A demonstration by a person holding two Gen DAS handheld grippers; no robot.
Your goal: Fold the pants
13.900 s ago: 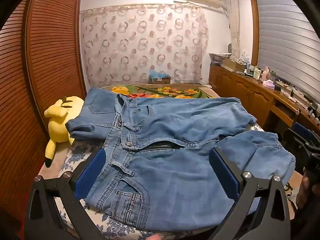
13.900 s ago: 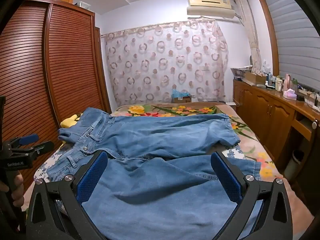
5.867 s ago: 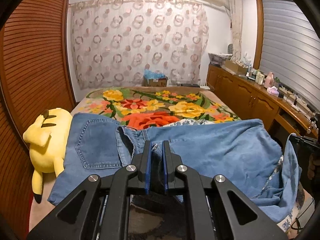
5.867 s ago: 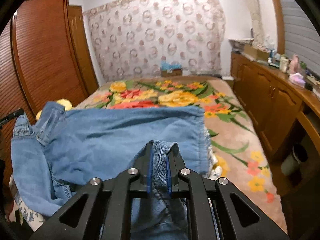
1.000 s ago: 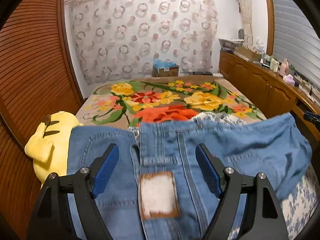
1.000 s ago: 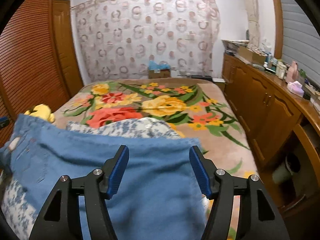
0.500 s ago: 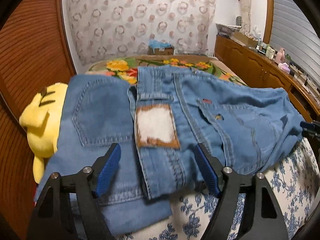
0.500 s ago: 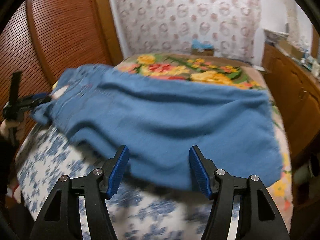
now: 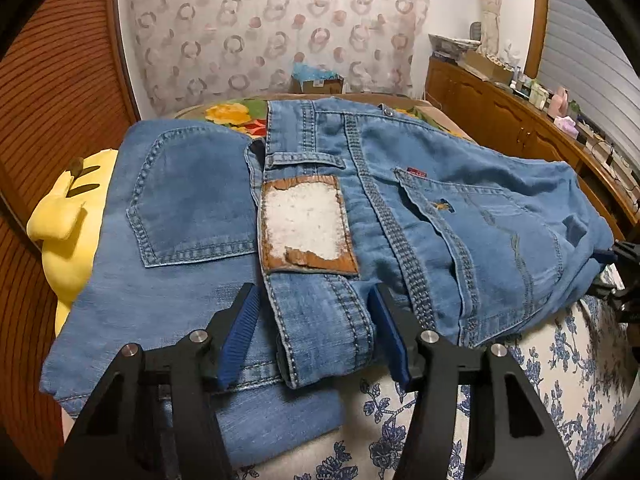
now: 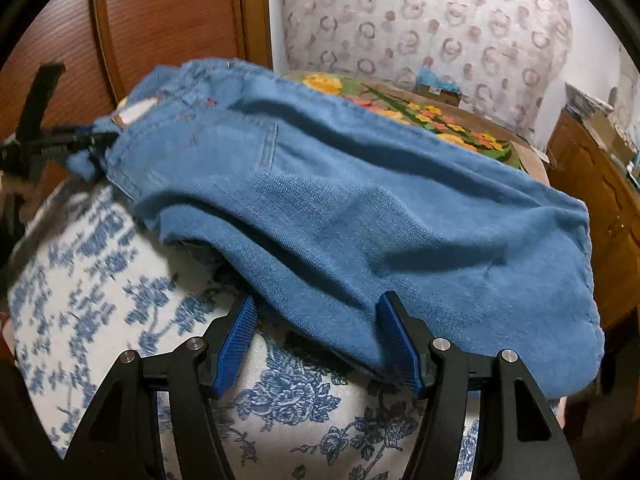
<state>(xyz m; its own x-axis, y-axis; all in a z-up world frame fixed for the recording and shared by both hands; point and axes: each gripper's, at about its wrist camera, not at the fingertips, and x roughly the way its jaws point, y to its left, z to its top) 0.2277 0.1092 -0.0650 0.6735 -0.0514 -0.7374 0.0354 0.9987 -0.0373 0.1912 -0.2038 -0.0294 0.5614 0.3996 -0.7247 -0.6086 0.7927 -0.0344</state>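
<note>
The blue jeans [image 9: 460,216] lie doubled lengthwise across the bed, back pockets and a worn leather patch [image 9: 306,224] facing up. My left gripper [image 9: 316,336] is low over the waistband end. Its jaws are closing, the waistband strip lies between them, and a gap shows at the left pad. In the right wrist view the leg part of the jeans [image 10: 360,216] drapes over the bed. My right gripper [image 10: 318,342] stands open at the near edge of the cloth, which overlaps its right pad. The left gripper [image 10: 60,144] shows at the far waistband end.
A yellow plush toy [image 9: 64,220] lies against the jeans on the left, beside the wooden slatted doors [image 9: 52,80]. A wooden dresser [image 9: 520,120] runs along the right. A blue-flowered sheet [image 10: 120,280] covers the near bed and a bright flowered blanket [image 10: 420,108] lies farther back.
Both grippers have sunk toward the bed and the jeans now lie flat on it. The left jaws have narrowed around the waistband. The right view has swung left and rolled.
</note>
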